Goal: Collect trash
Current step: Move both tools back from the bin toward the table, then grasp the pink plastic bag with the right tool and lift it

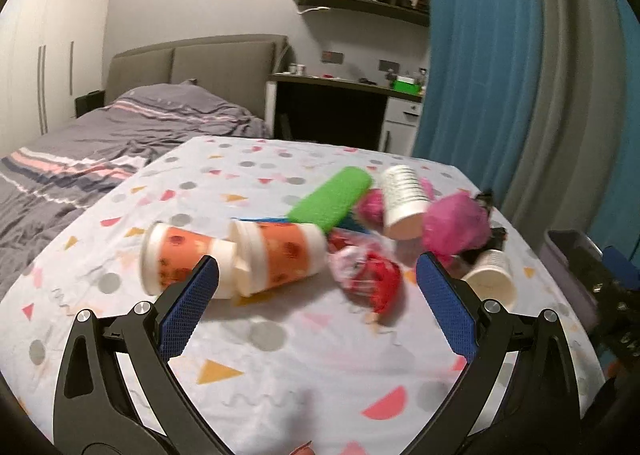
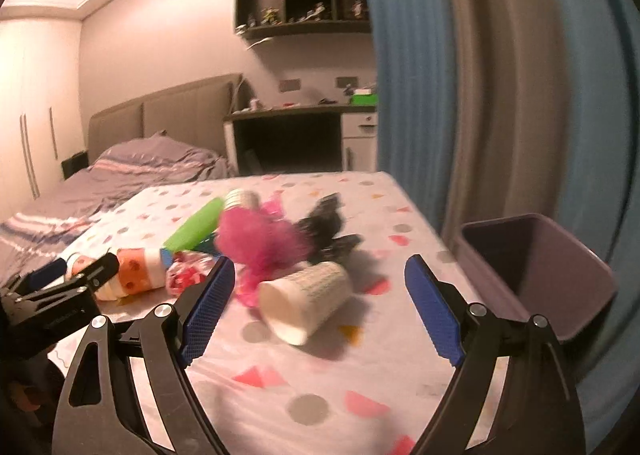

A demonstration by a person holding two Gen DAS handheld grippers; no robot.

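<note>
Trash lies heaped on a table with a confetti-print cloth: two orange paper cups on their sides, a red-and-clear wrapper, a green roll, crumpled pink plastic, and white paper cups. My left gripper is open, empty, just short of the orange cups and the wrapper. In the right wrist view my right gripper is open and empty, with a white cup lying on its side ahead between its fingers, untouched. Pink plastic and black plastic lie beyond.
A purple bin stands at the table's right edge, beside blue and grey curtains. The left gripper's body shows at the left of the right wrist view. A grey bed and a desk lie beyond the table.
</note>
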